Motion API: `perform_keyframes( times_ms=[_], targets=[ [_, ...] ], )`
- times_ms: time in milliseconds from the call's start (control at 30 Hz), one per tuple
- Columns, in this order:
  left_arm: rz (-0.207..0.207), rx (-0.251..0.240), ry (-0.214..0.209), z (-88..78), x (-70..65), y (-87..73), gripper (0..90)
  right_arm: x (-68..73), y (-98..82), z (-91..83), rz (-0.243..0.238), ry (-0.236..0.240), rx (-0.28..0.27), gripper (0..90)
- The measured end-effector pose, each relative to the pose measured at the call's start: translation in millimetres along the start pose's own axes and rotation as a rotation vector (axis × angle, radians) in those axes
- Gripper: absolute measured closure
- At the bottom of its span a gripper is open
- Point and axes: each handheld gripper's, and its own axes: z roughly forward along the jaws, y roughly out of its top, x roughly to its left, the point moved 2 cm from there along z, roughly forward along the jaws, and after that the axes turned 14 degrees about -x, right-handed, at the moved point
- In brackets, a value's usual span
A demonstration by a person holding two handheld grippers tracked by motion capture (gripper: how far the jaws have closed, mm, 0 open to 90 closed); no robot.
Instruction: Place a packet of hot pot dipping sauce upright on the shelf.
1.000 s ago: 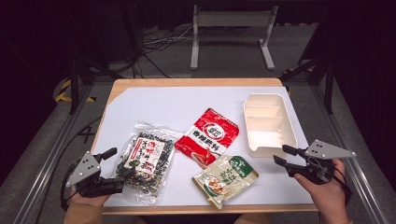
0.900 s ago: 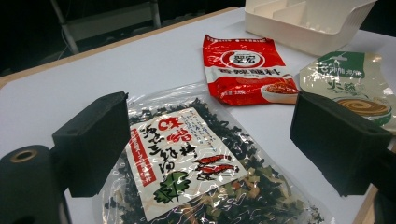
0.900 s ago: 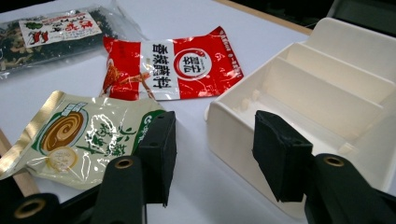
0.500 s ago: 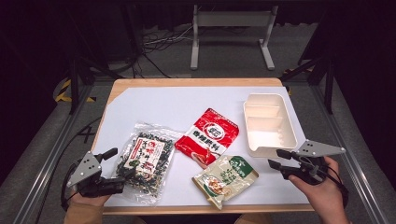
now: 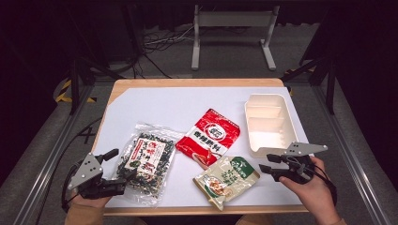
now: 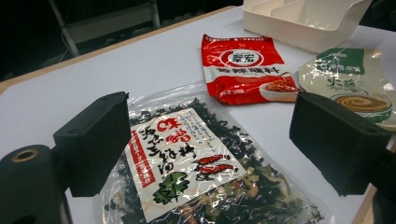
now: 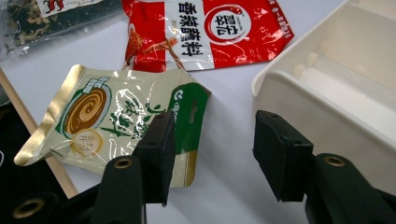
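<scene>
Three food packets lie on the white table top (image 5: 187, 105): a clear bag of dark dried vegetables (image 5: 145, 161) (image 6: 201, 172) at front left, a red packet (image 5: 209, 136) (image 6: 245, 70) (image 7: 205, 28) in the middle, and a green and gold pouch (image 5: 227, 180) (image 7: 121, 121) (image 6: 355, 84) at front right. My left gripper (image 5: 121, 164) (image 6: 210, 140) is open, its jaws either side of the near end of the clear bag. My right gripper (image 5: 270, 164) (image 7: 212, 149) is open just right of the green pouch, nothing between its jaws.
A white divided tray (image 5: 270, 124) (image 7: 336, 79) (image 6: 303, 18) stands at the right of the table, just beyond my right gripper. The wooden table edge (image 5: 197, 208) runs along the front. A metal stand (image 5: 232, 33) and cables lie on the floor behind.
My right gripper has moved left and slightly down toward the green pouch. The left gripper has kept still.
</scene>
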Motion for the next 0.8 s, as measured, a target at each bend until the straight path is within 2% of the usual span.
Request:
perform_keyframes(
  times_ms=[400, 800],
  targets=[
    [0.009, 0.004, -0.001, 1.1, -1.6, -0.4, 13.6, 0.4, -15.0, 26.9, 0.043, 0.069, 0.083, 49.4],
    [0.012, 0.013, -0.008, 2.6, -1.9, -1.5, 13.8, 3.1, -25.6, 44.5, 0.072, 0.112, 0.134, 50.8]
  ],
)
